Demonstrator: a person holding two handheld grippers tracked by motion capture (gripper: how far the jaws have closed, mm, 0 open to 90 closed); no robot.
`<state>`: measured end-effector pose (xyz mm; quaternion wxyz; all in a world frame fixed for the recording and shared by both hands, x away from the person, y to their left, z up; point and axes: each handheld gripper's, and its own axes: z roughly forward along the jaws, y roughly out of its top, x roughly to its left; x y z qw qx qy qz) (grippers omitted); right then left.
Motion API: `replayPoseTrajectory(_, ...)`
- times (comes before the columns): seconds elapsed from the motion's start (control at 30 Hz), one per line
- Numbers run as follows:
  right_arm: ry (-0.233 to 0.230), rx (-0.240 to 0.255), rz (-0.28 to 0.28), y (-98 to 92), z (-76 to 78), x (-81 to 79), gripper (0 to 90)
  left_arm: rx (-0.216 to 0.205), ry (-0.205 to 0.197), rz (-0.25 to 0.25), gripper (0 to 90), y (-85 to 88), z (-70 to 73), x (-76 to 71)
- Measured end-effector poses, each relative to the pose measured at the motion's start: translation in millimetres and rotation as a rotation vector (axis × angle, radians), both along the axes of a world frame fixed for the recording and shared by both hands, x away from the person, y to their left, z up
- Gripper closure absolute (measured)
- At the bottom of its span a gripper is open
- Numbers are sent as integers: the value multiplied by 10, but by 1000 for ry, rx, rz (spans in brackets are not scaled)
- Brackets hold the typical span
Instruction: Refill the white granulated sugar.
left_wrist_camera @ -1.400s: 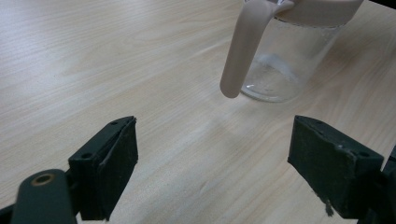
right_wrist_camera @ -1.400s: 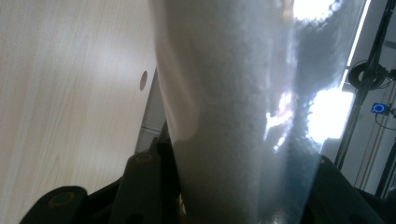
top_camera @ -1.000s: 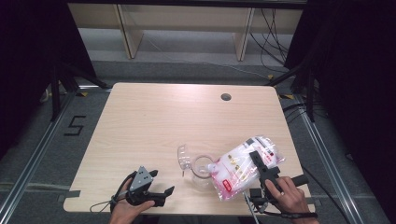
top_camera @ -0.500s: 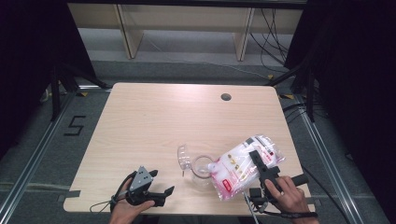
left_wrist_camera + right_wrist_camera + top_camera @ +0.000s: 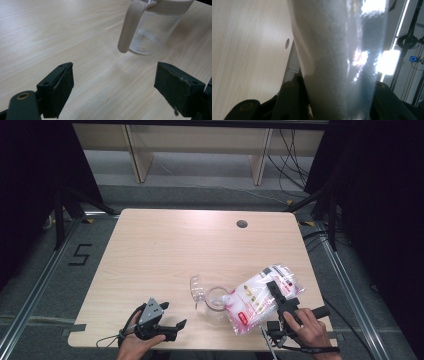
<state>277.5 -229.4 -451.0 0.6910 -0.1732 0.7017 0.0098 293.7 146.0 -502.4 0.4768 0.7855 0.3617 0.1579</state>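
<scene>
bag (image 5: 257,296) pinched in our right gripper (image 5: 278,296), tilted over jar (image 5: 216,301); left gripper (image 5: 175,327) spread, idle. we keep mouth over opening, pour slow.

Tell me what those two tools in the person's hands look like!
Both are black. The left tool has a grey three-cornered plate on top and a thin dark cable looping behind it. Its two jaws carry flat, scuffed black pads with small screw holes. The right tool is black too, with a stubby handle sticking out sideways.
</scene>
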Motion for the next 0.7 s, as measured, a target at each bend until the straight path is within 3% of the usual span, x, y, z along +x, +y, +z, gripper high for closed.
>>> replayPoseTrajectory(0.13,11,-32,-18,14,29,-9,614,1,-1,-1,152,0,1,1)
replayPoseTrajectory(0.3,13,-1,-3,0,9,8,615,0,0,0,152,-1,0,1)
replayPoseTrajectory(0.37,35,5,-15,1,9,8,615,-6,5,4,152,-5,-1,-2)
replayPoseTrajectory(0.67,21,-18,15,6,40,28,617,-3,0,4,152,-3,0,2)
replayPoseTrajectory(0.7,31,0,7,-1,26,28,617,-4,0,4,152,-4,-1,1)
